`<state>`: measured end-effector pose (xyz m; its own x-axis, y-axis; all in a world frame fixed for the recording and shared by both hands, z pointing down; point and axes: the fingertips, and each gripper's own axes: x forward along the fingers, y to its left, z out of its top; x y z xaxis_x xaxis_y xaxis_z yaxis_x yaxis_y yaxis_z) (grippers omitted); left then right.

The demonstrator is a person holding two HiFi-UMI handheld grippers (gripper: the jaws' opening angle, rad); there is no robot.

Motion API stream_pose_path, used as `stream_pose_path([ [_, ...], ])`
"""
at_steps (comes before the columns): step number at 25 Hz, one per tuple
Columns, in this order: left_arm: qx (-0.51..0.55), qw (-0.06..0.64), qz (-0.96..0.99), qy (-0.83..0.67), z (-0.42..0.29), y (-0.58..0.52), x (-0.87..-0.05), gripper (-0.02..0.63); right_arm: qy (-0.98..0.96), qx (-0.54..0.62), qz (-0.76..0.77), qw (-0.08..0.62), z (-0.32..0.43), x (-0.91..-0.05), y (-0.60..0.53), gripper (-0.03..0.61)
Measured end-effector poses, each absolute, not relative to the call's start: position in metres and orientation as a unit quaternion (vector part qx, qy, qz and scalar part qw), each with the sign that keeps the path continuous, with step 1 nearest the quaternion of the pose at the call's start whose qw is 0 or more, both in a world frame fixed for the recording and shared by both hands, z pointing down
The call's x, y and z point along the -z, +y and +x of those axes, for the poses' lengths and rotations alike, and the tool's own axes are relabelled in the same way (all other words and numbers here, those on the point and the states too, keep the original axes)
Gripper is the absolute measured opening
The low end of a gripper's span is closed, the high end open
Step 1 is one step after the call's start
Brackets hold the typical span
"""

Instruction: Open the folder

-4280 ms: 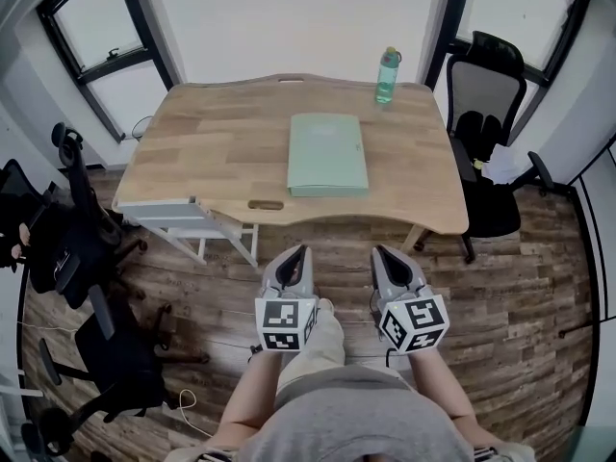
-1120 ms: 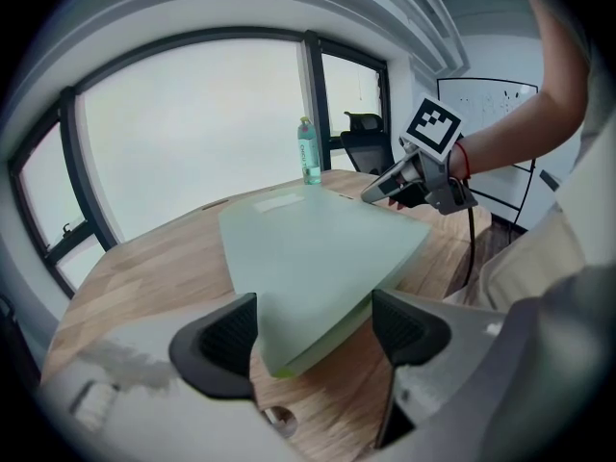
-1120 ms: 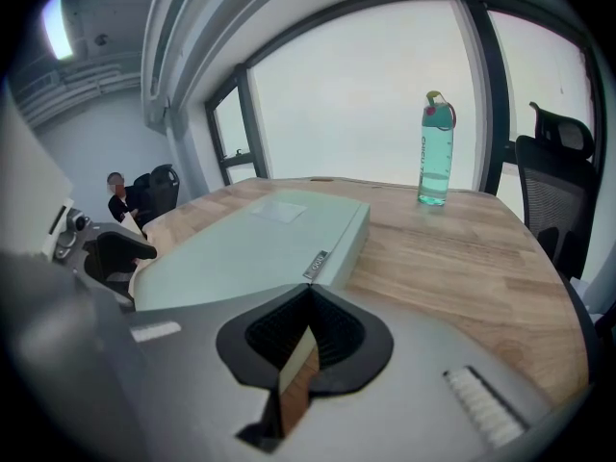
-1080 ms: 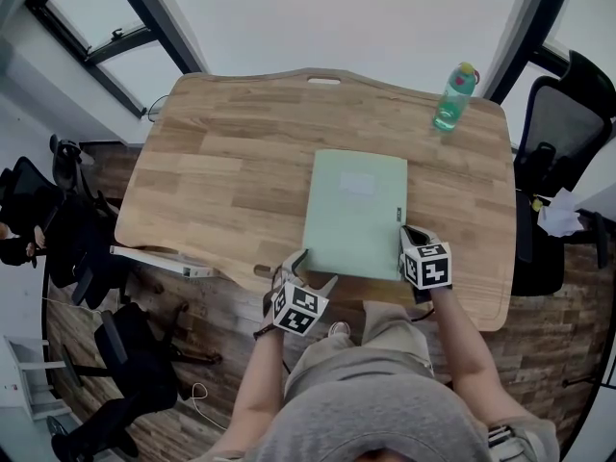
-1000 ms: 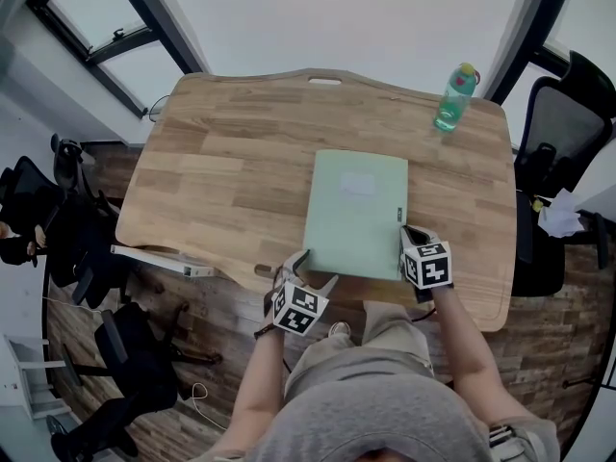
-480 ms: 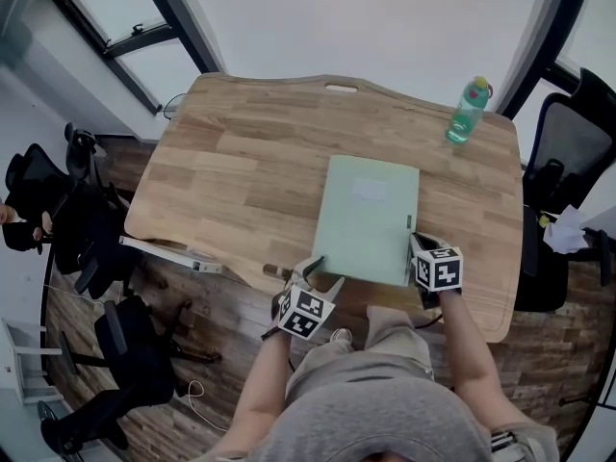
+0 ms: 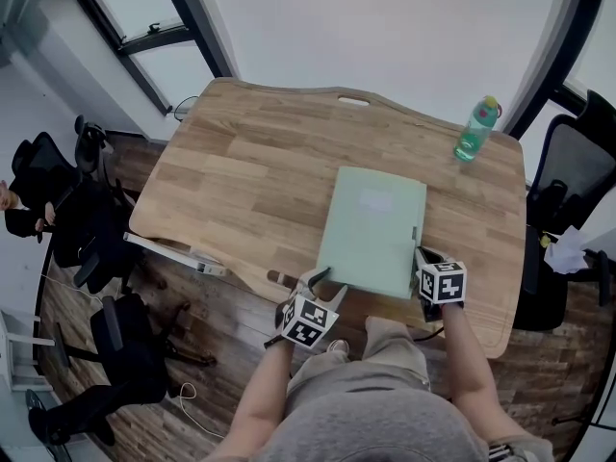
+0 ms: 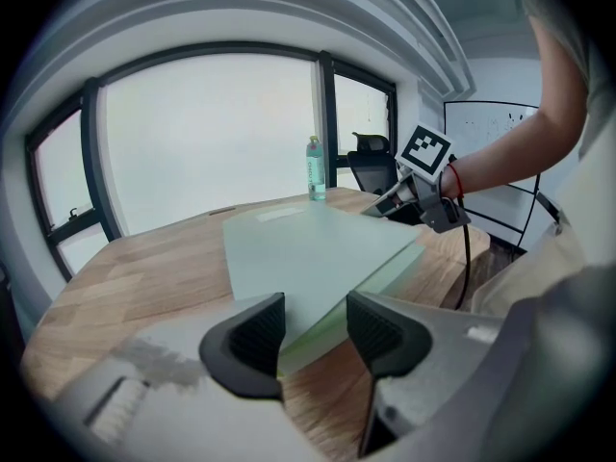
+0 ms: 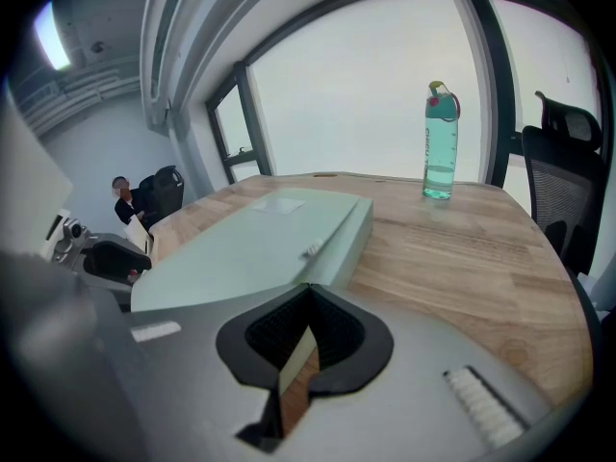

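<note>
Both tools, earlier over the floor (image 7: 217,320) at lower centre, now sit at the near edge of the folder (image 7: 375,229) on the desk (image 7: 250,181): left tool (image 7: 324,285) at its lower-left corner, right tool (image 7: 422,255) at its lower-right. The left tool's jaws have just been closing, with that corner between them.

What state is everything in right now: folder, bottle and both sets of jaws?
Folder: closed, flat on the table.
Left gripper: jaws apart, just been closing, folder's near corner between them, not yet pinched.
Right gripper: jaws together, at the folder's near right corner.
Bottle: upright, capped.
</note>
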<state>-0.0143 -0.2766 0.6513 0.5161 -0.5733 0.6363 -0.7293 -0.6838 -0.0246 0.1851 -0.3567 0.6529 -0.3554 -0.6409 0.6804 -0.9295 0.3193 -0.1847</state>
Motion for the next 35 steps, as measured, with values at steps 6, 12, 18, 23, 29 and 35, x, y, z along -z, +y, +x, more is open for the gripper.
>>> stream_pose_path([
  [6,-0.27,0.14,0.866,-0.397,-0.027,-0.28,-0.632,0.164,-0.772,-0.285,0.51,0.252,0.183,-0.652,-0.357,0.002],
  [12,-0.255,0.13,0.861,-0.42,-0.036,-0.272,-0.628,0.126,-0.769,-0.284,0.51,0.26,0.186,-0.655,-0.354,0.003],
  [18,-0.24,0.111,0.852,-0.451,-0.054,-0.277,-0.616,0.075,-0.771,-0.275,0.509,0.265,0.184,-0.653,-0.357,0.003],
  [23,-0.228,0.119,0.839,-0.479,-0.073,-0.276,-0.616,0.052,-0.77,-0.261,0.508,0.284,0.182,-0.654,-0.355,0.003],
  [29,-0.211,0.135,0.827,-0.503,-0.091,-0.28,-0.616,0.035,-0.769,-0.256,0.508,0.293,0.182,-0.653,-0.356,0.003],
  [35,-0.202,0.151,0.805,-0.537,-0.112,-0.283,-0.623,0.02,-0.765,-0.256,0.508,0.302,0.183,-0.655,-0.356,0.003],
])
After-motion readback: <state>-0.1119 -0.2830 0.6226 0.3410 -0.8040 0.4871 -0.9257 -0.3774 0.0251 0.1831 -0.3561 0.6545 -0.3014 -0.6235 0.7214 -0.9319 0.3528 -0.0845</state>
